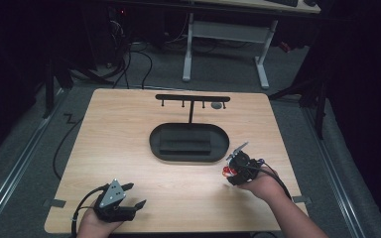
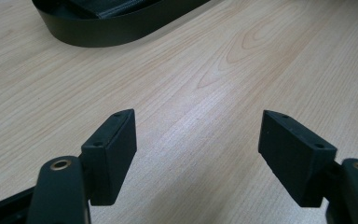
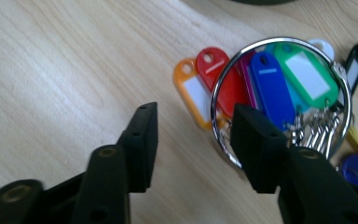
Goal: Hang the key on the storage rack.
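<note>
Key ring [image 3: 282,100] with coloured plastic tags lies flat on the worktop [image 1: 129,148], near the right front part, just in front of the black oval tray [image 1: 158,144]. Tags fan out from the metal ring: orange [image 3: 192,93], red [image 3: 219,74], blue [image 3: 270,84], green [image 3: 305,70], plus white, black and yellow ones at the far side. Right hand-held gripper [image 3: 193,144] hovers low over the ring, jaws partly spread, one jaw on bare wood beside the orange tag, the other jaw overlapping the ring's near edge; cannot tell if it touches the metal. Nothing pinched. In the high view the right hand-held gripper [image 1: 238,168] sits at the tray's right front corner, tags a red blur beneath it. Left hand-held gripper [image 2: 198,156] rests near the front left worktop edge, jaws spread wide, holding nothing, bare wood between them, well apart from the tray. Black T-shaped hook stand [image 1: 192,99] rises behind the tray.
</note>
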Demonstrator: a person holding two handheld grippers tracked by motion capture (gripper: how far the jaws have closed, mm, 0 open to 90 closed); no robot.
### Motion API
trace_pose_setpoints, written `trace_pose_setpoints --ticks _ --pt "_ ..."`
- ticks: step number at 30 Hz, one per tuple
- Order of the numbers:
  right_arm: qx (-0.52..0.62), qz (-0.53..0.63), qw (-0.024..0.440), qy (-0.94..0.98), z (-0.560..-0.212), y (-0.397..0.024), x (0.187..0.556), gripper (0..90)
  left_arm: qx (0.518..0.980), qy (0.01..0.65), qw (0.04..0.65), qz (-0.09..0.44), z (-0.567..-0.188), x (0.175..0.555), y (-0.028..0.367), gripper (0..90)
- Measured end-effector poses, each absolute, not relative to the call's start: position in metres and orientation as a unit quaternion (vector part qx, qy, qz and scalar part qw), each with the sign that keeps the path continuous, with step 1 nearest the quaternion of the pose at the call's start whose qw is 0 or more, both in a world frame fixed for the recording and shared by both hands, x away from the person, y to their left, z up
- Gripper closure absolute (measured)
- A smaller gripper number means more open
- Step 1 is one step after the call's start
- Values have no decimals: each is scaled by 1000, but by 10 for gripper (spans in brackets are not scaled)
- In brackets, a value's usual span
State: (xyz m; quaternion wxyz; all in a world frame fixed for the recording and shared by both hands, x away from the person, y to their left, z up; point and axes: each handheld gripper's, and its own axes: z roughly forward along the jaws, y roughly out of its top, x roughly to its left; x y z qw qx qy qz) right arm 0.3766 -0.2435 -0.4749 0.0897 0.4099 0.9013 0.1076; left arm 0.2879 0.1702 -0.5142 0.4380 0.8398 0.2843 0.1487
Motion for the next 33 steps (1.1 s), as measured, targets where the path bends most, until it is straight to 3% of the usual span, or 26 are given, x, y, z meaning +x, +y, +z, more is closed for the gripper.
trace_pose_setpoints --ticks 5,14,33 --pt "398 80 83 910 -478 -237 393 671 845 278 432 147 -515 289 170 287" --pt "400 50 63 913 -483 -232 407 714 850 273 427 145 -516 290 168 293" --pt "377 14 88 922 -483 -225 412 872 853 271 422 147 -517 287 169 296"
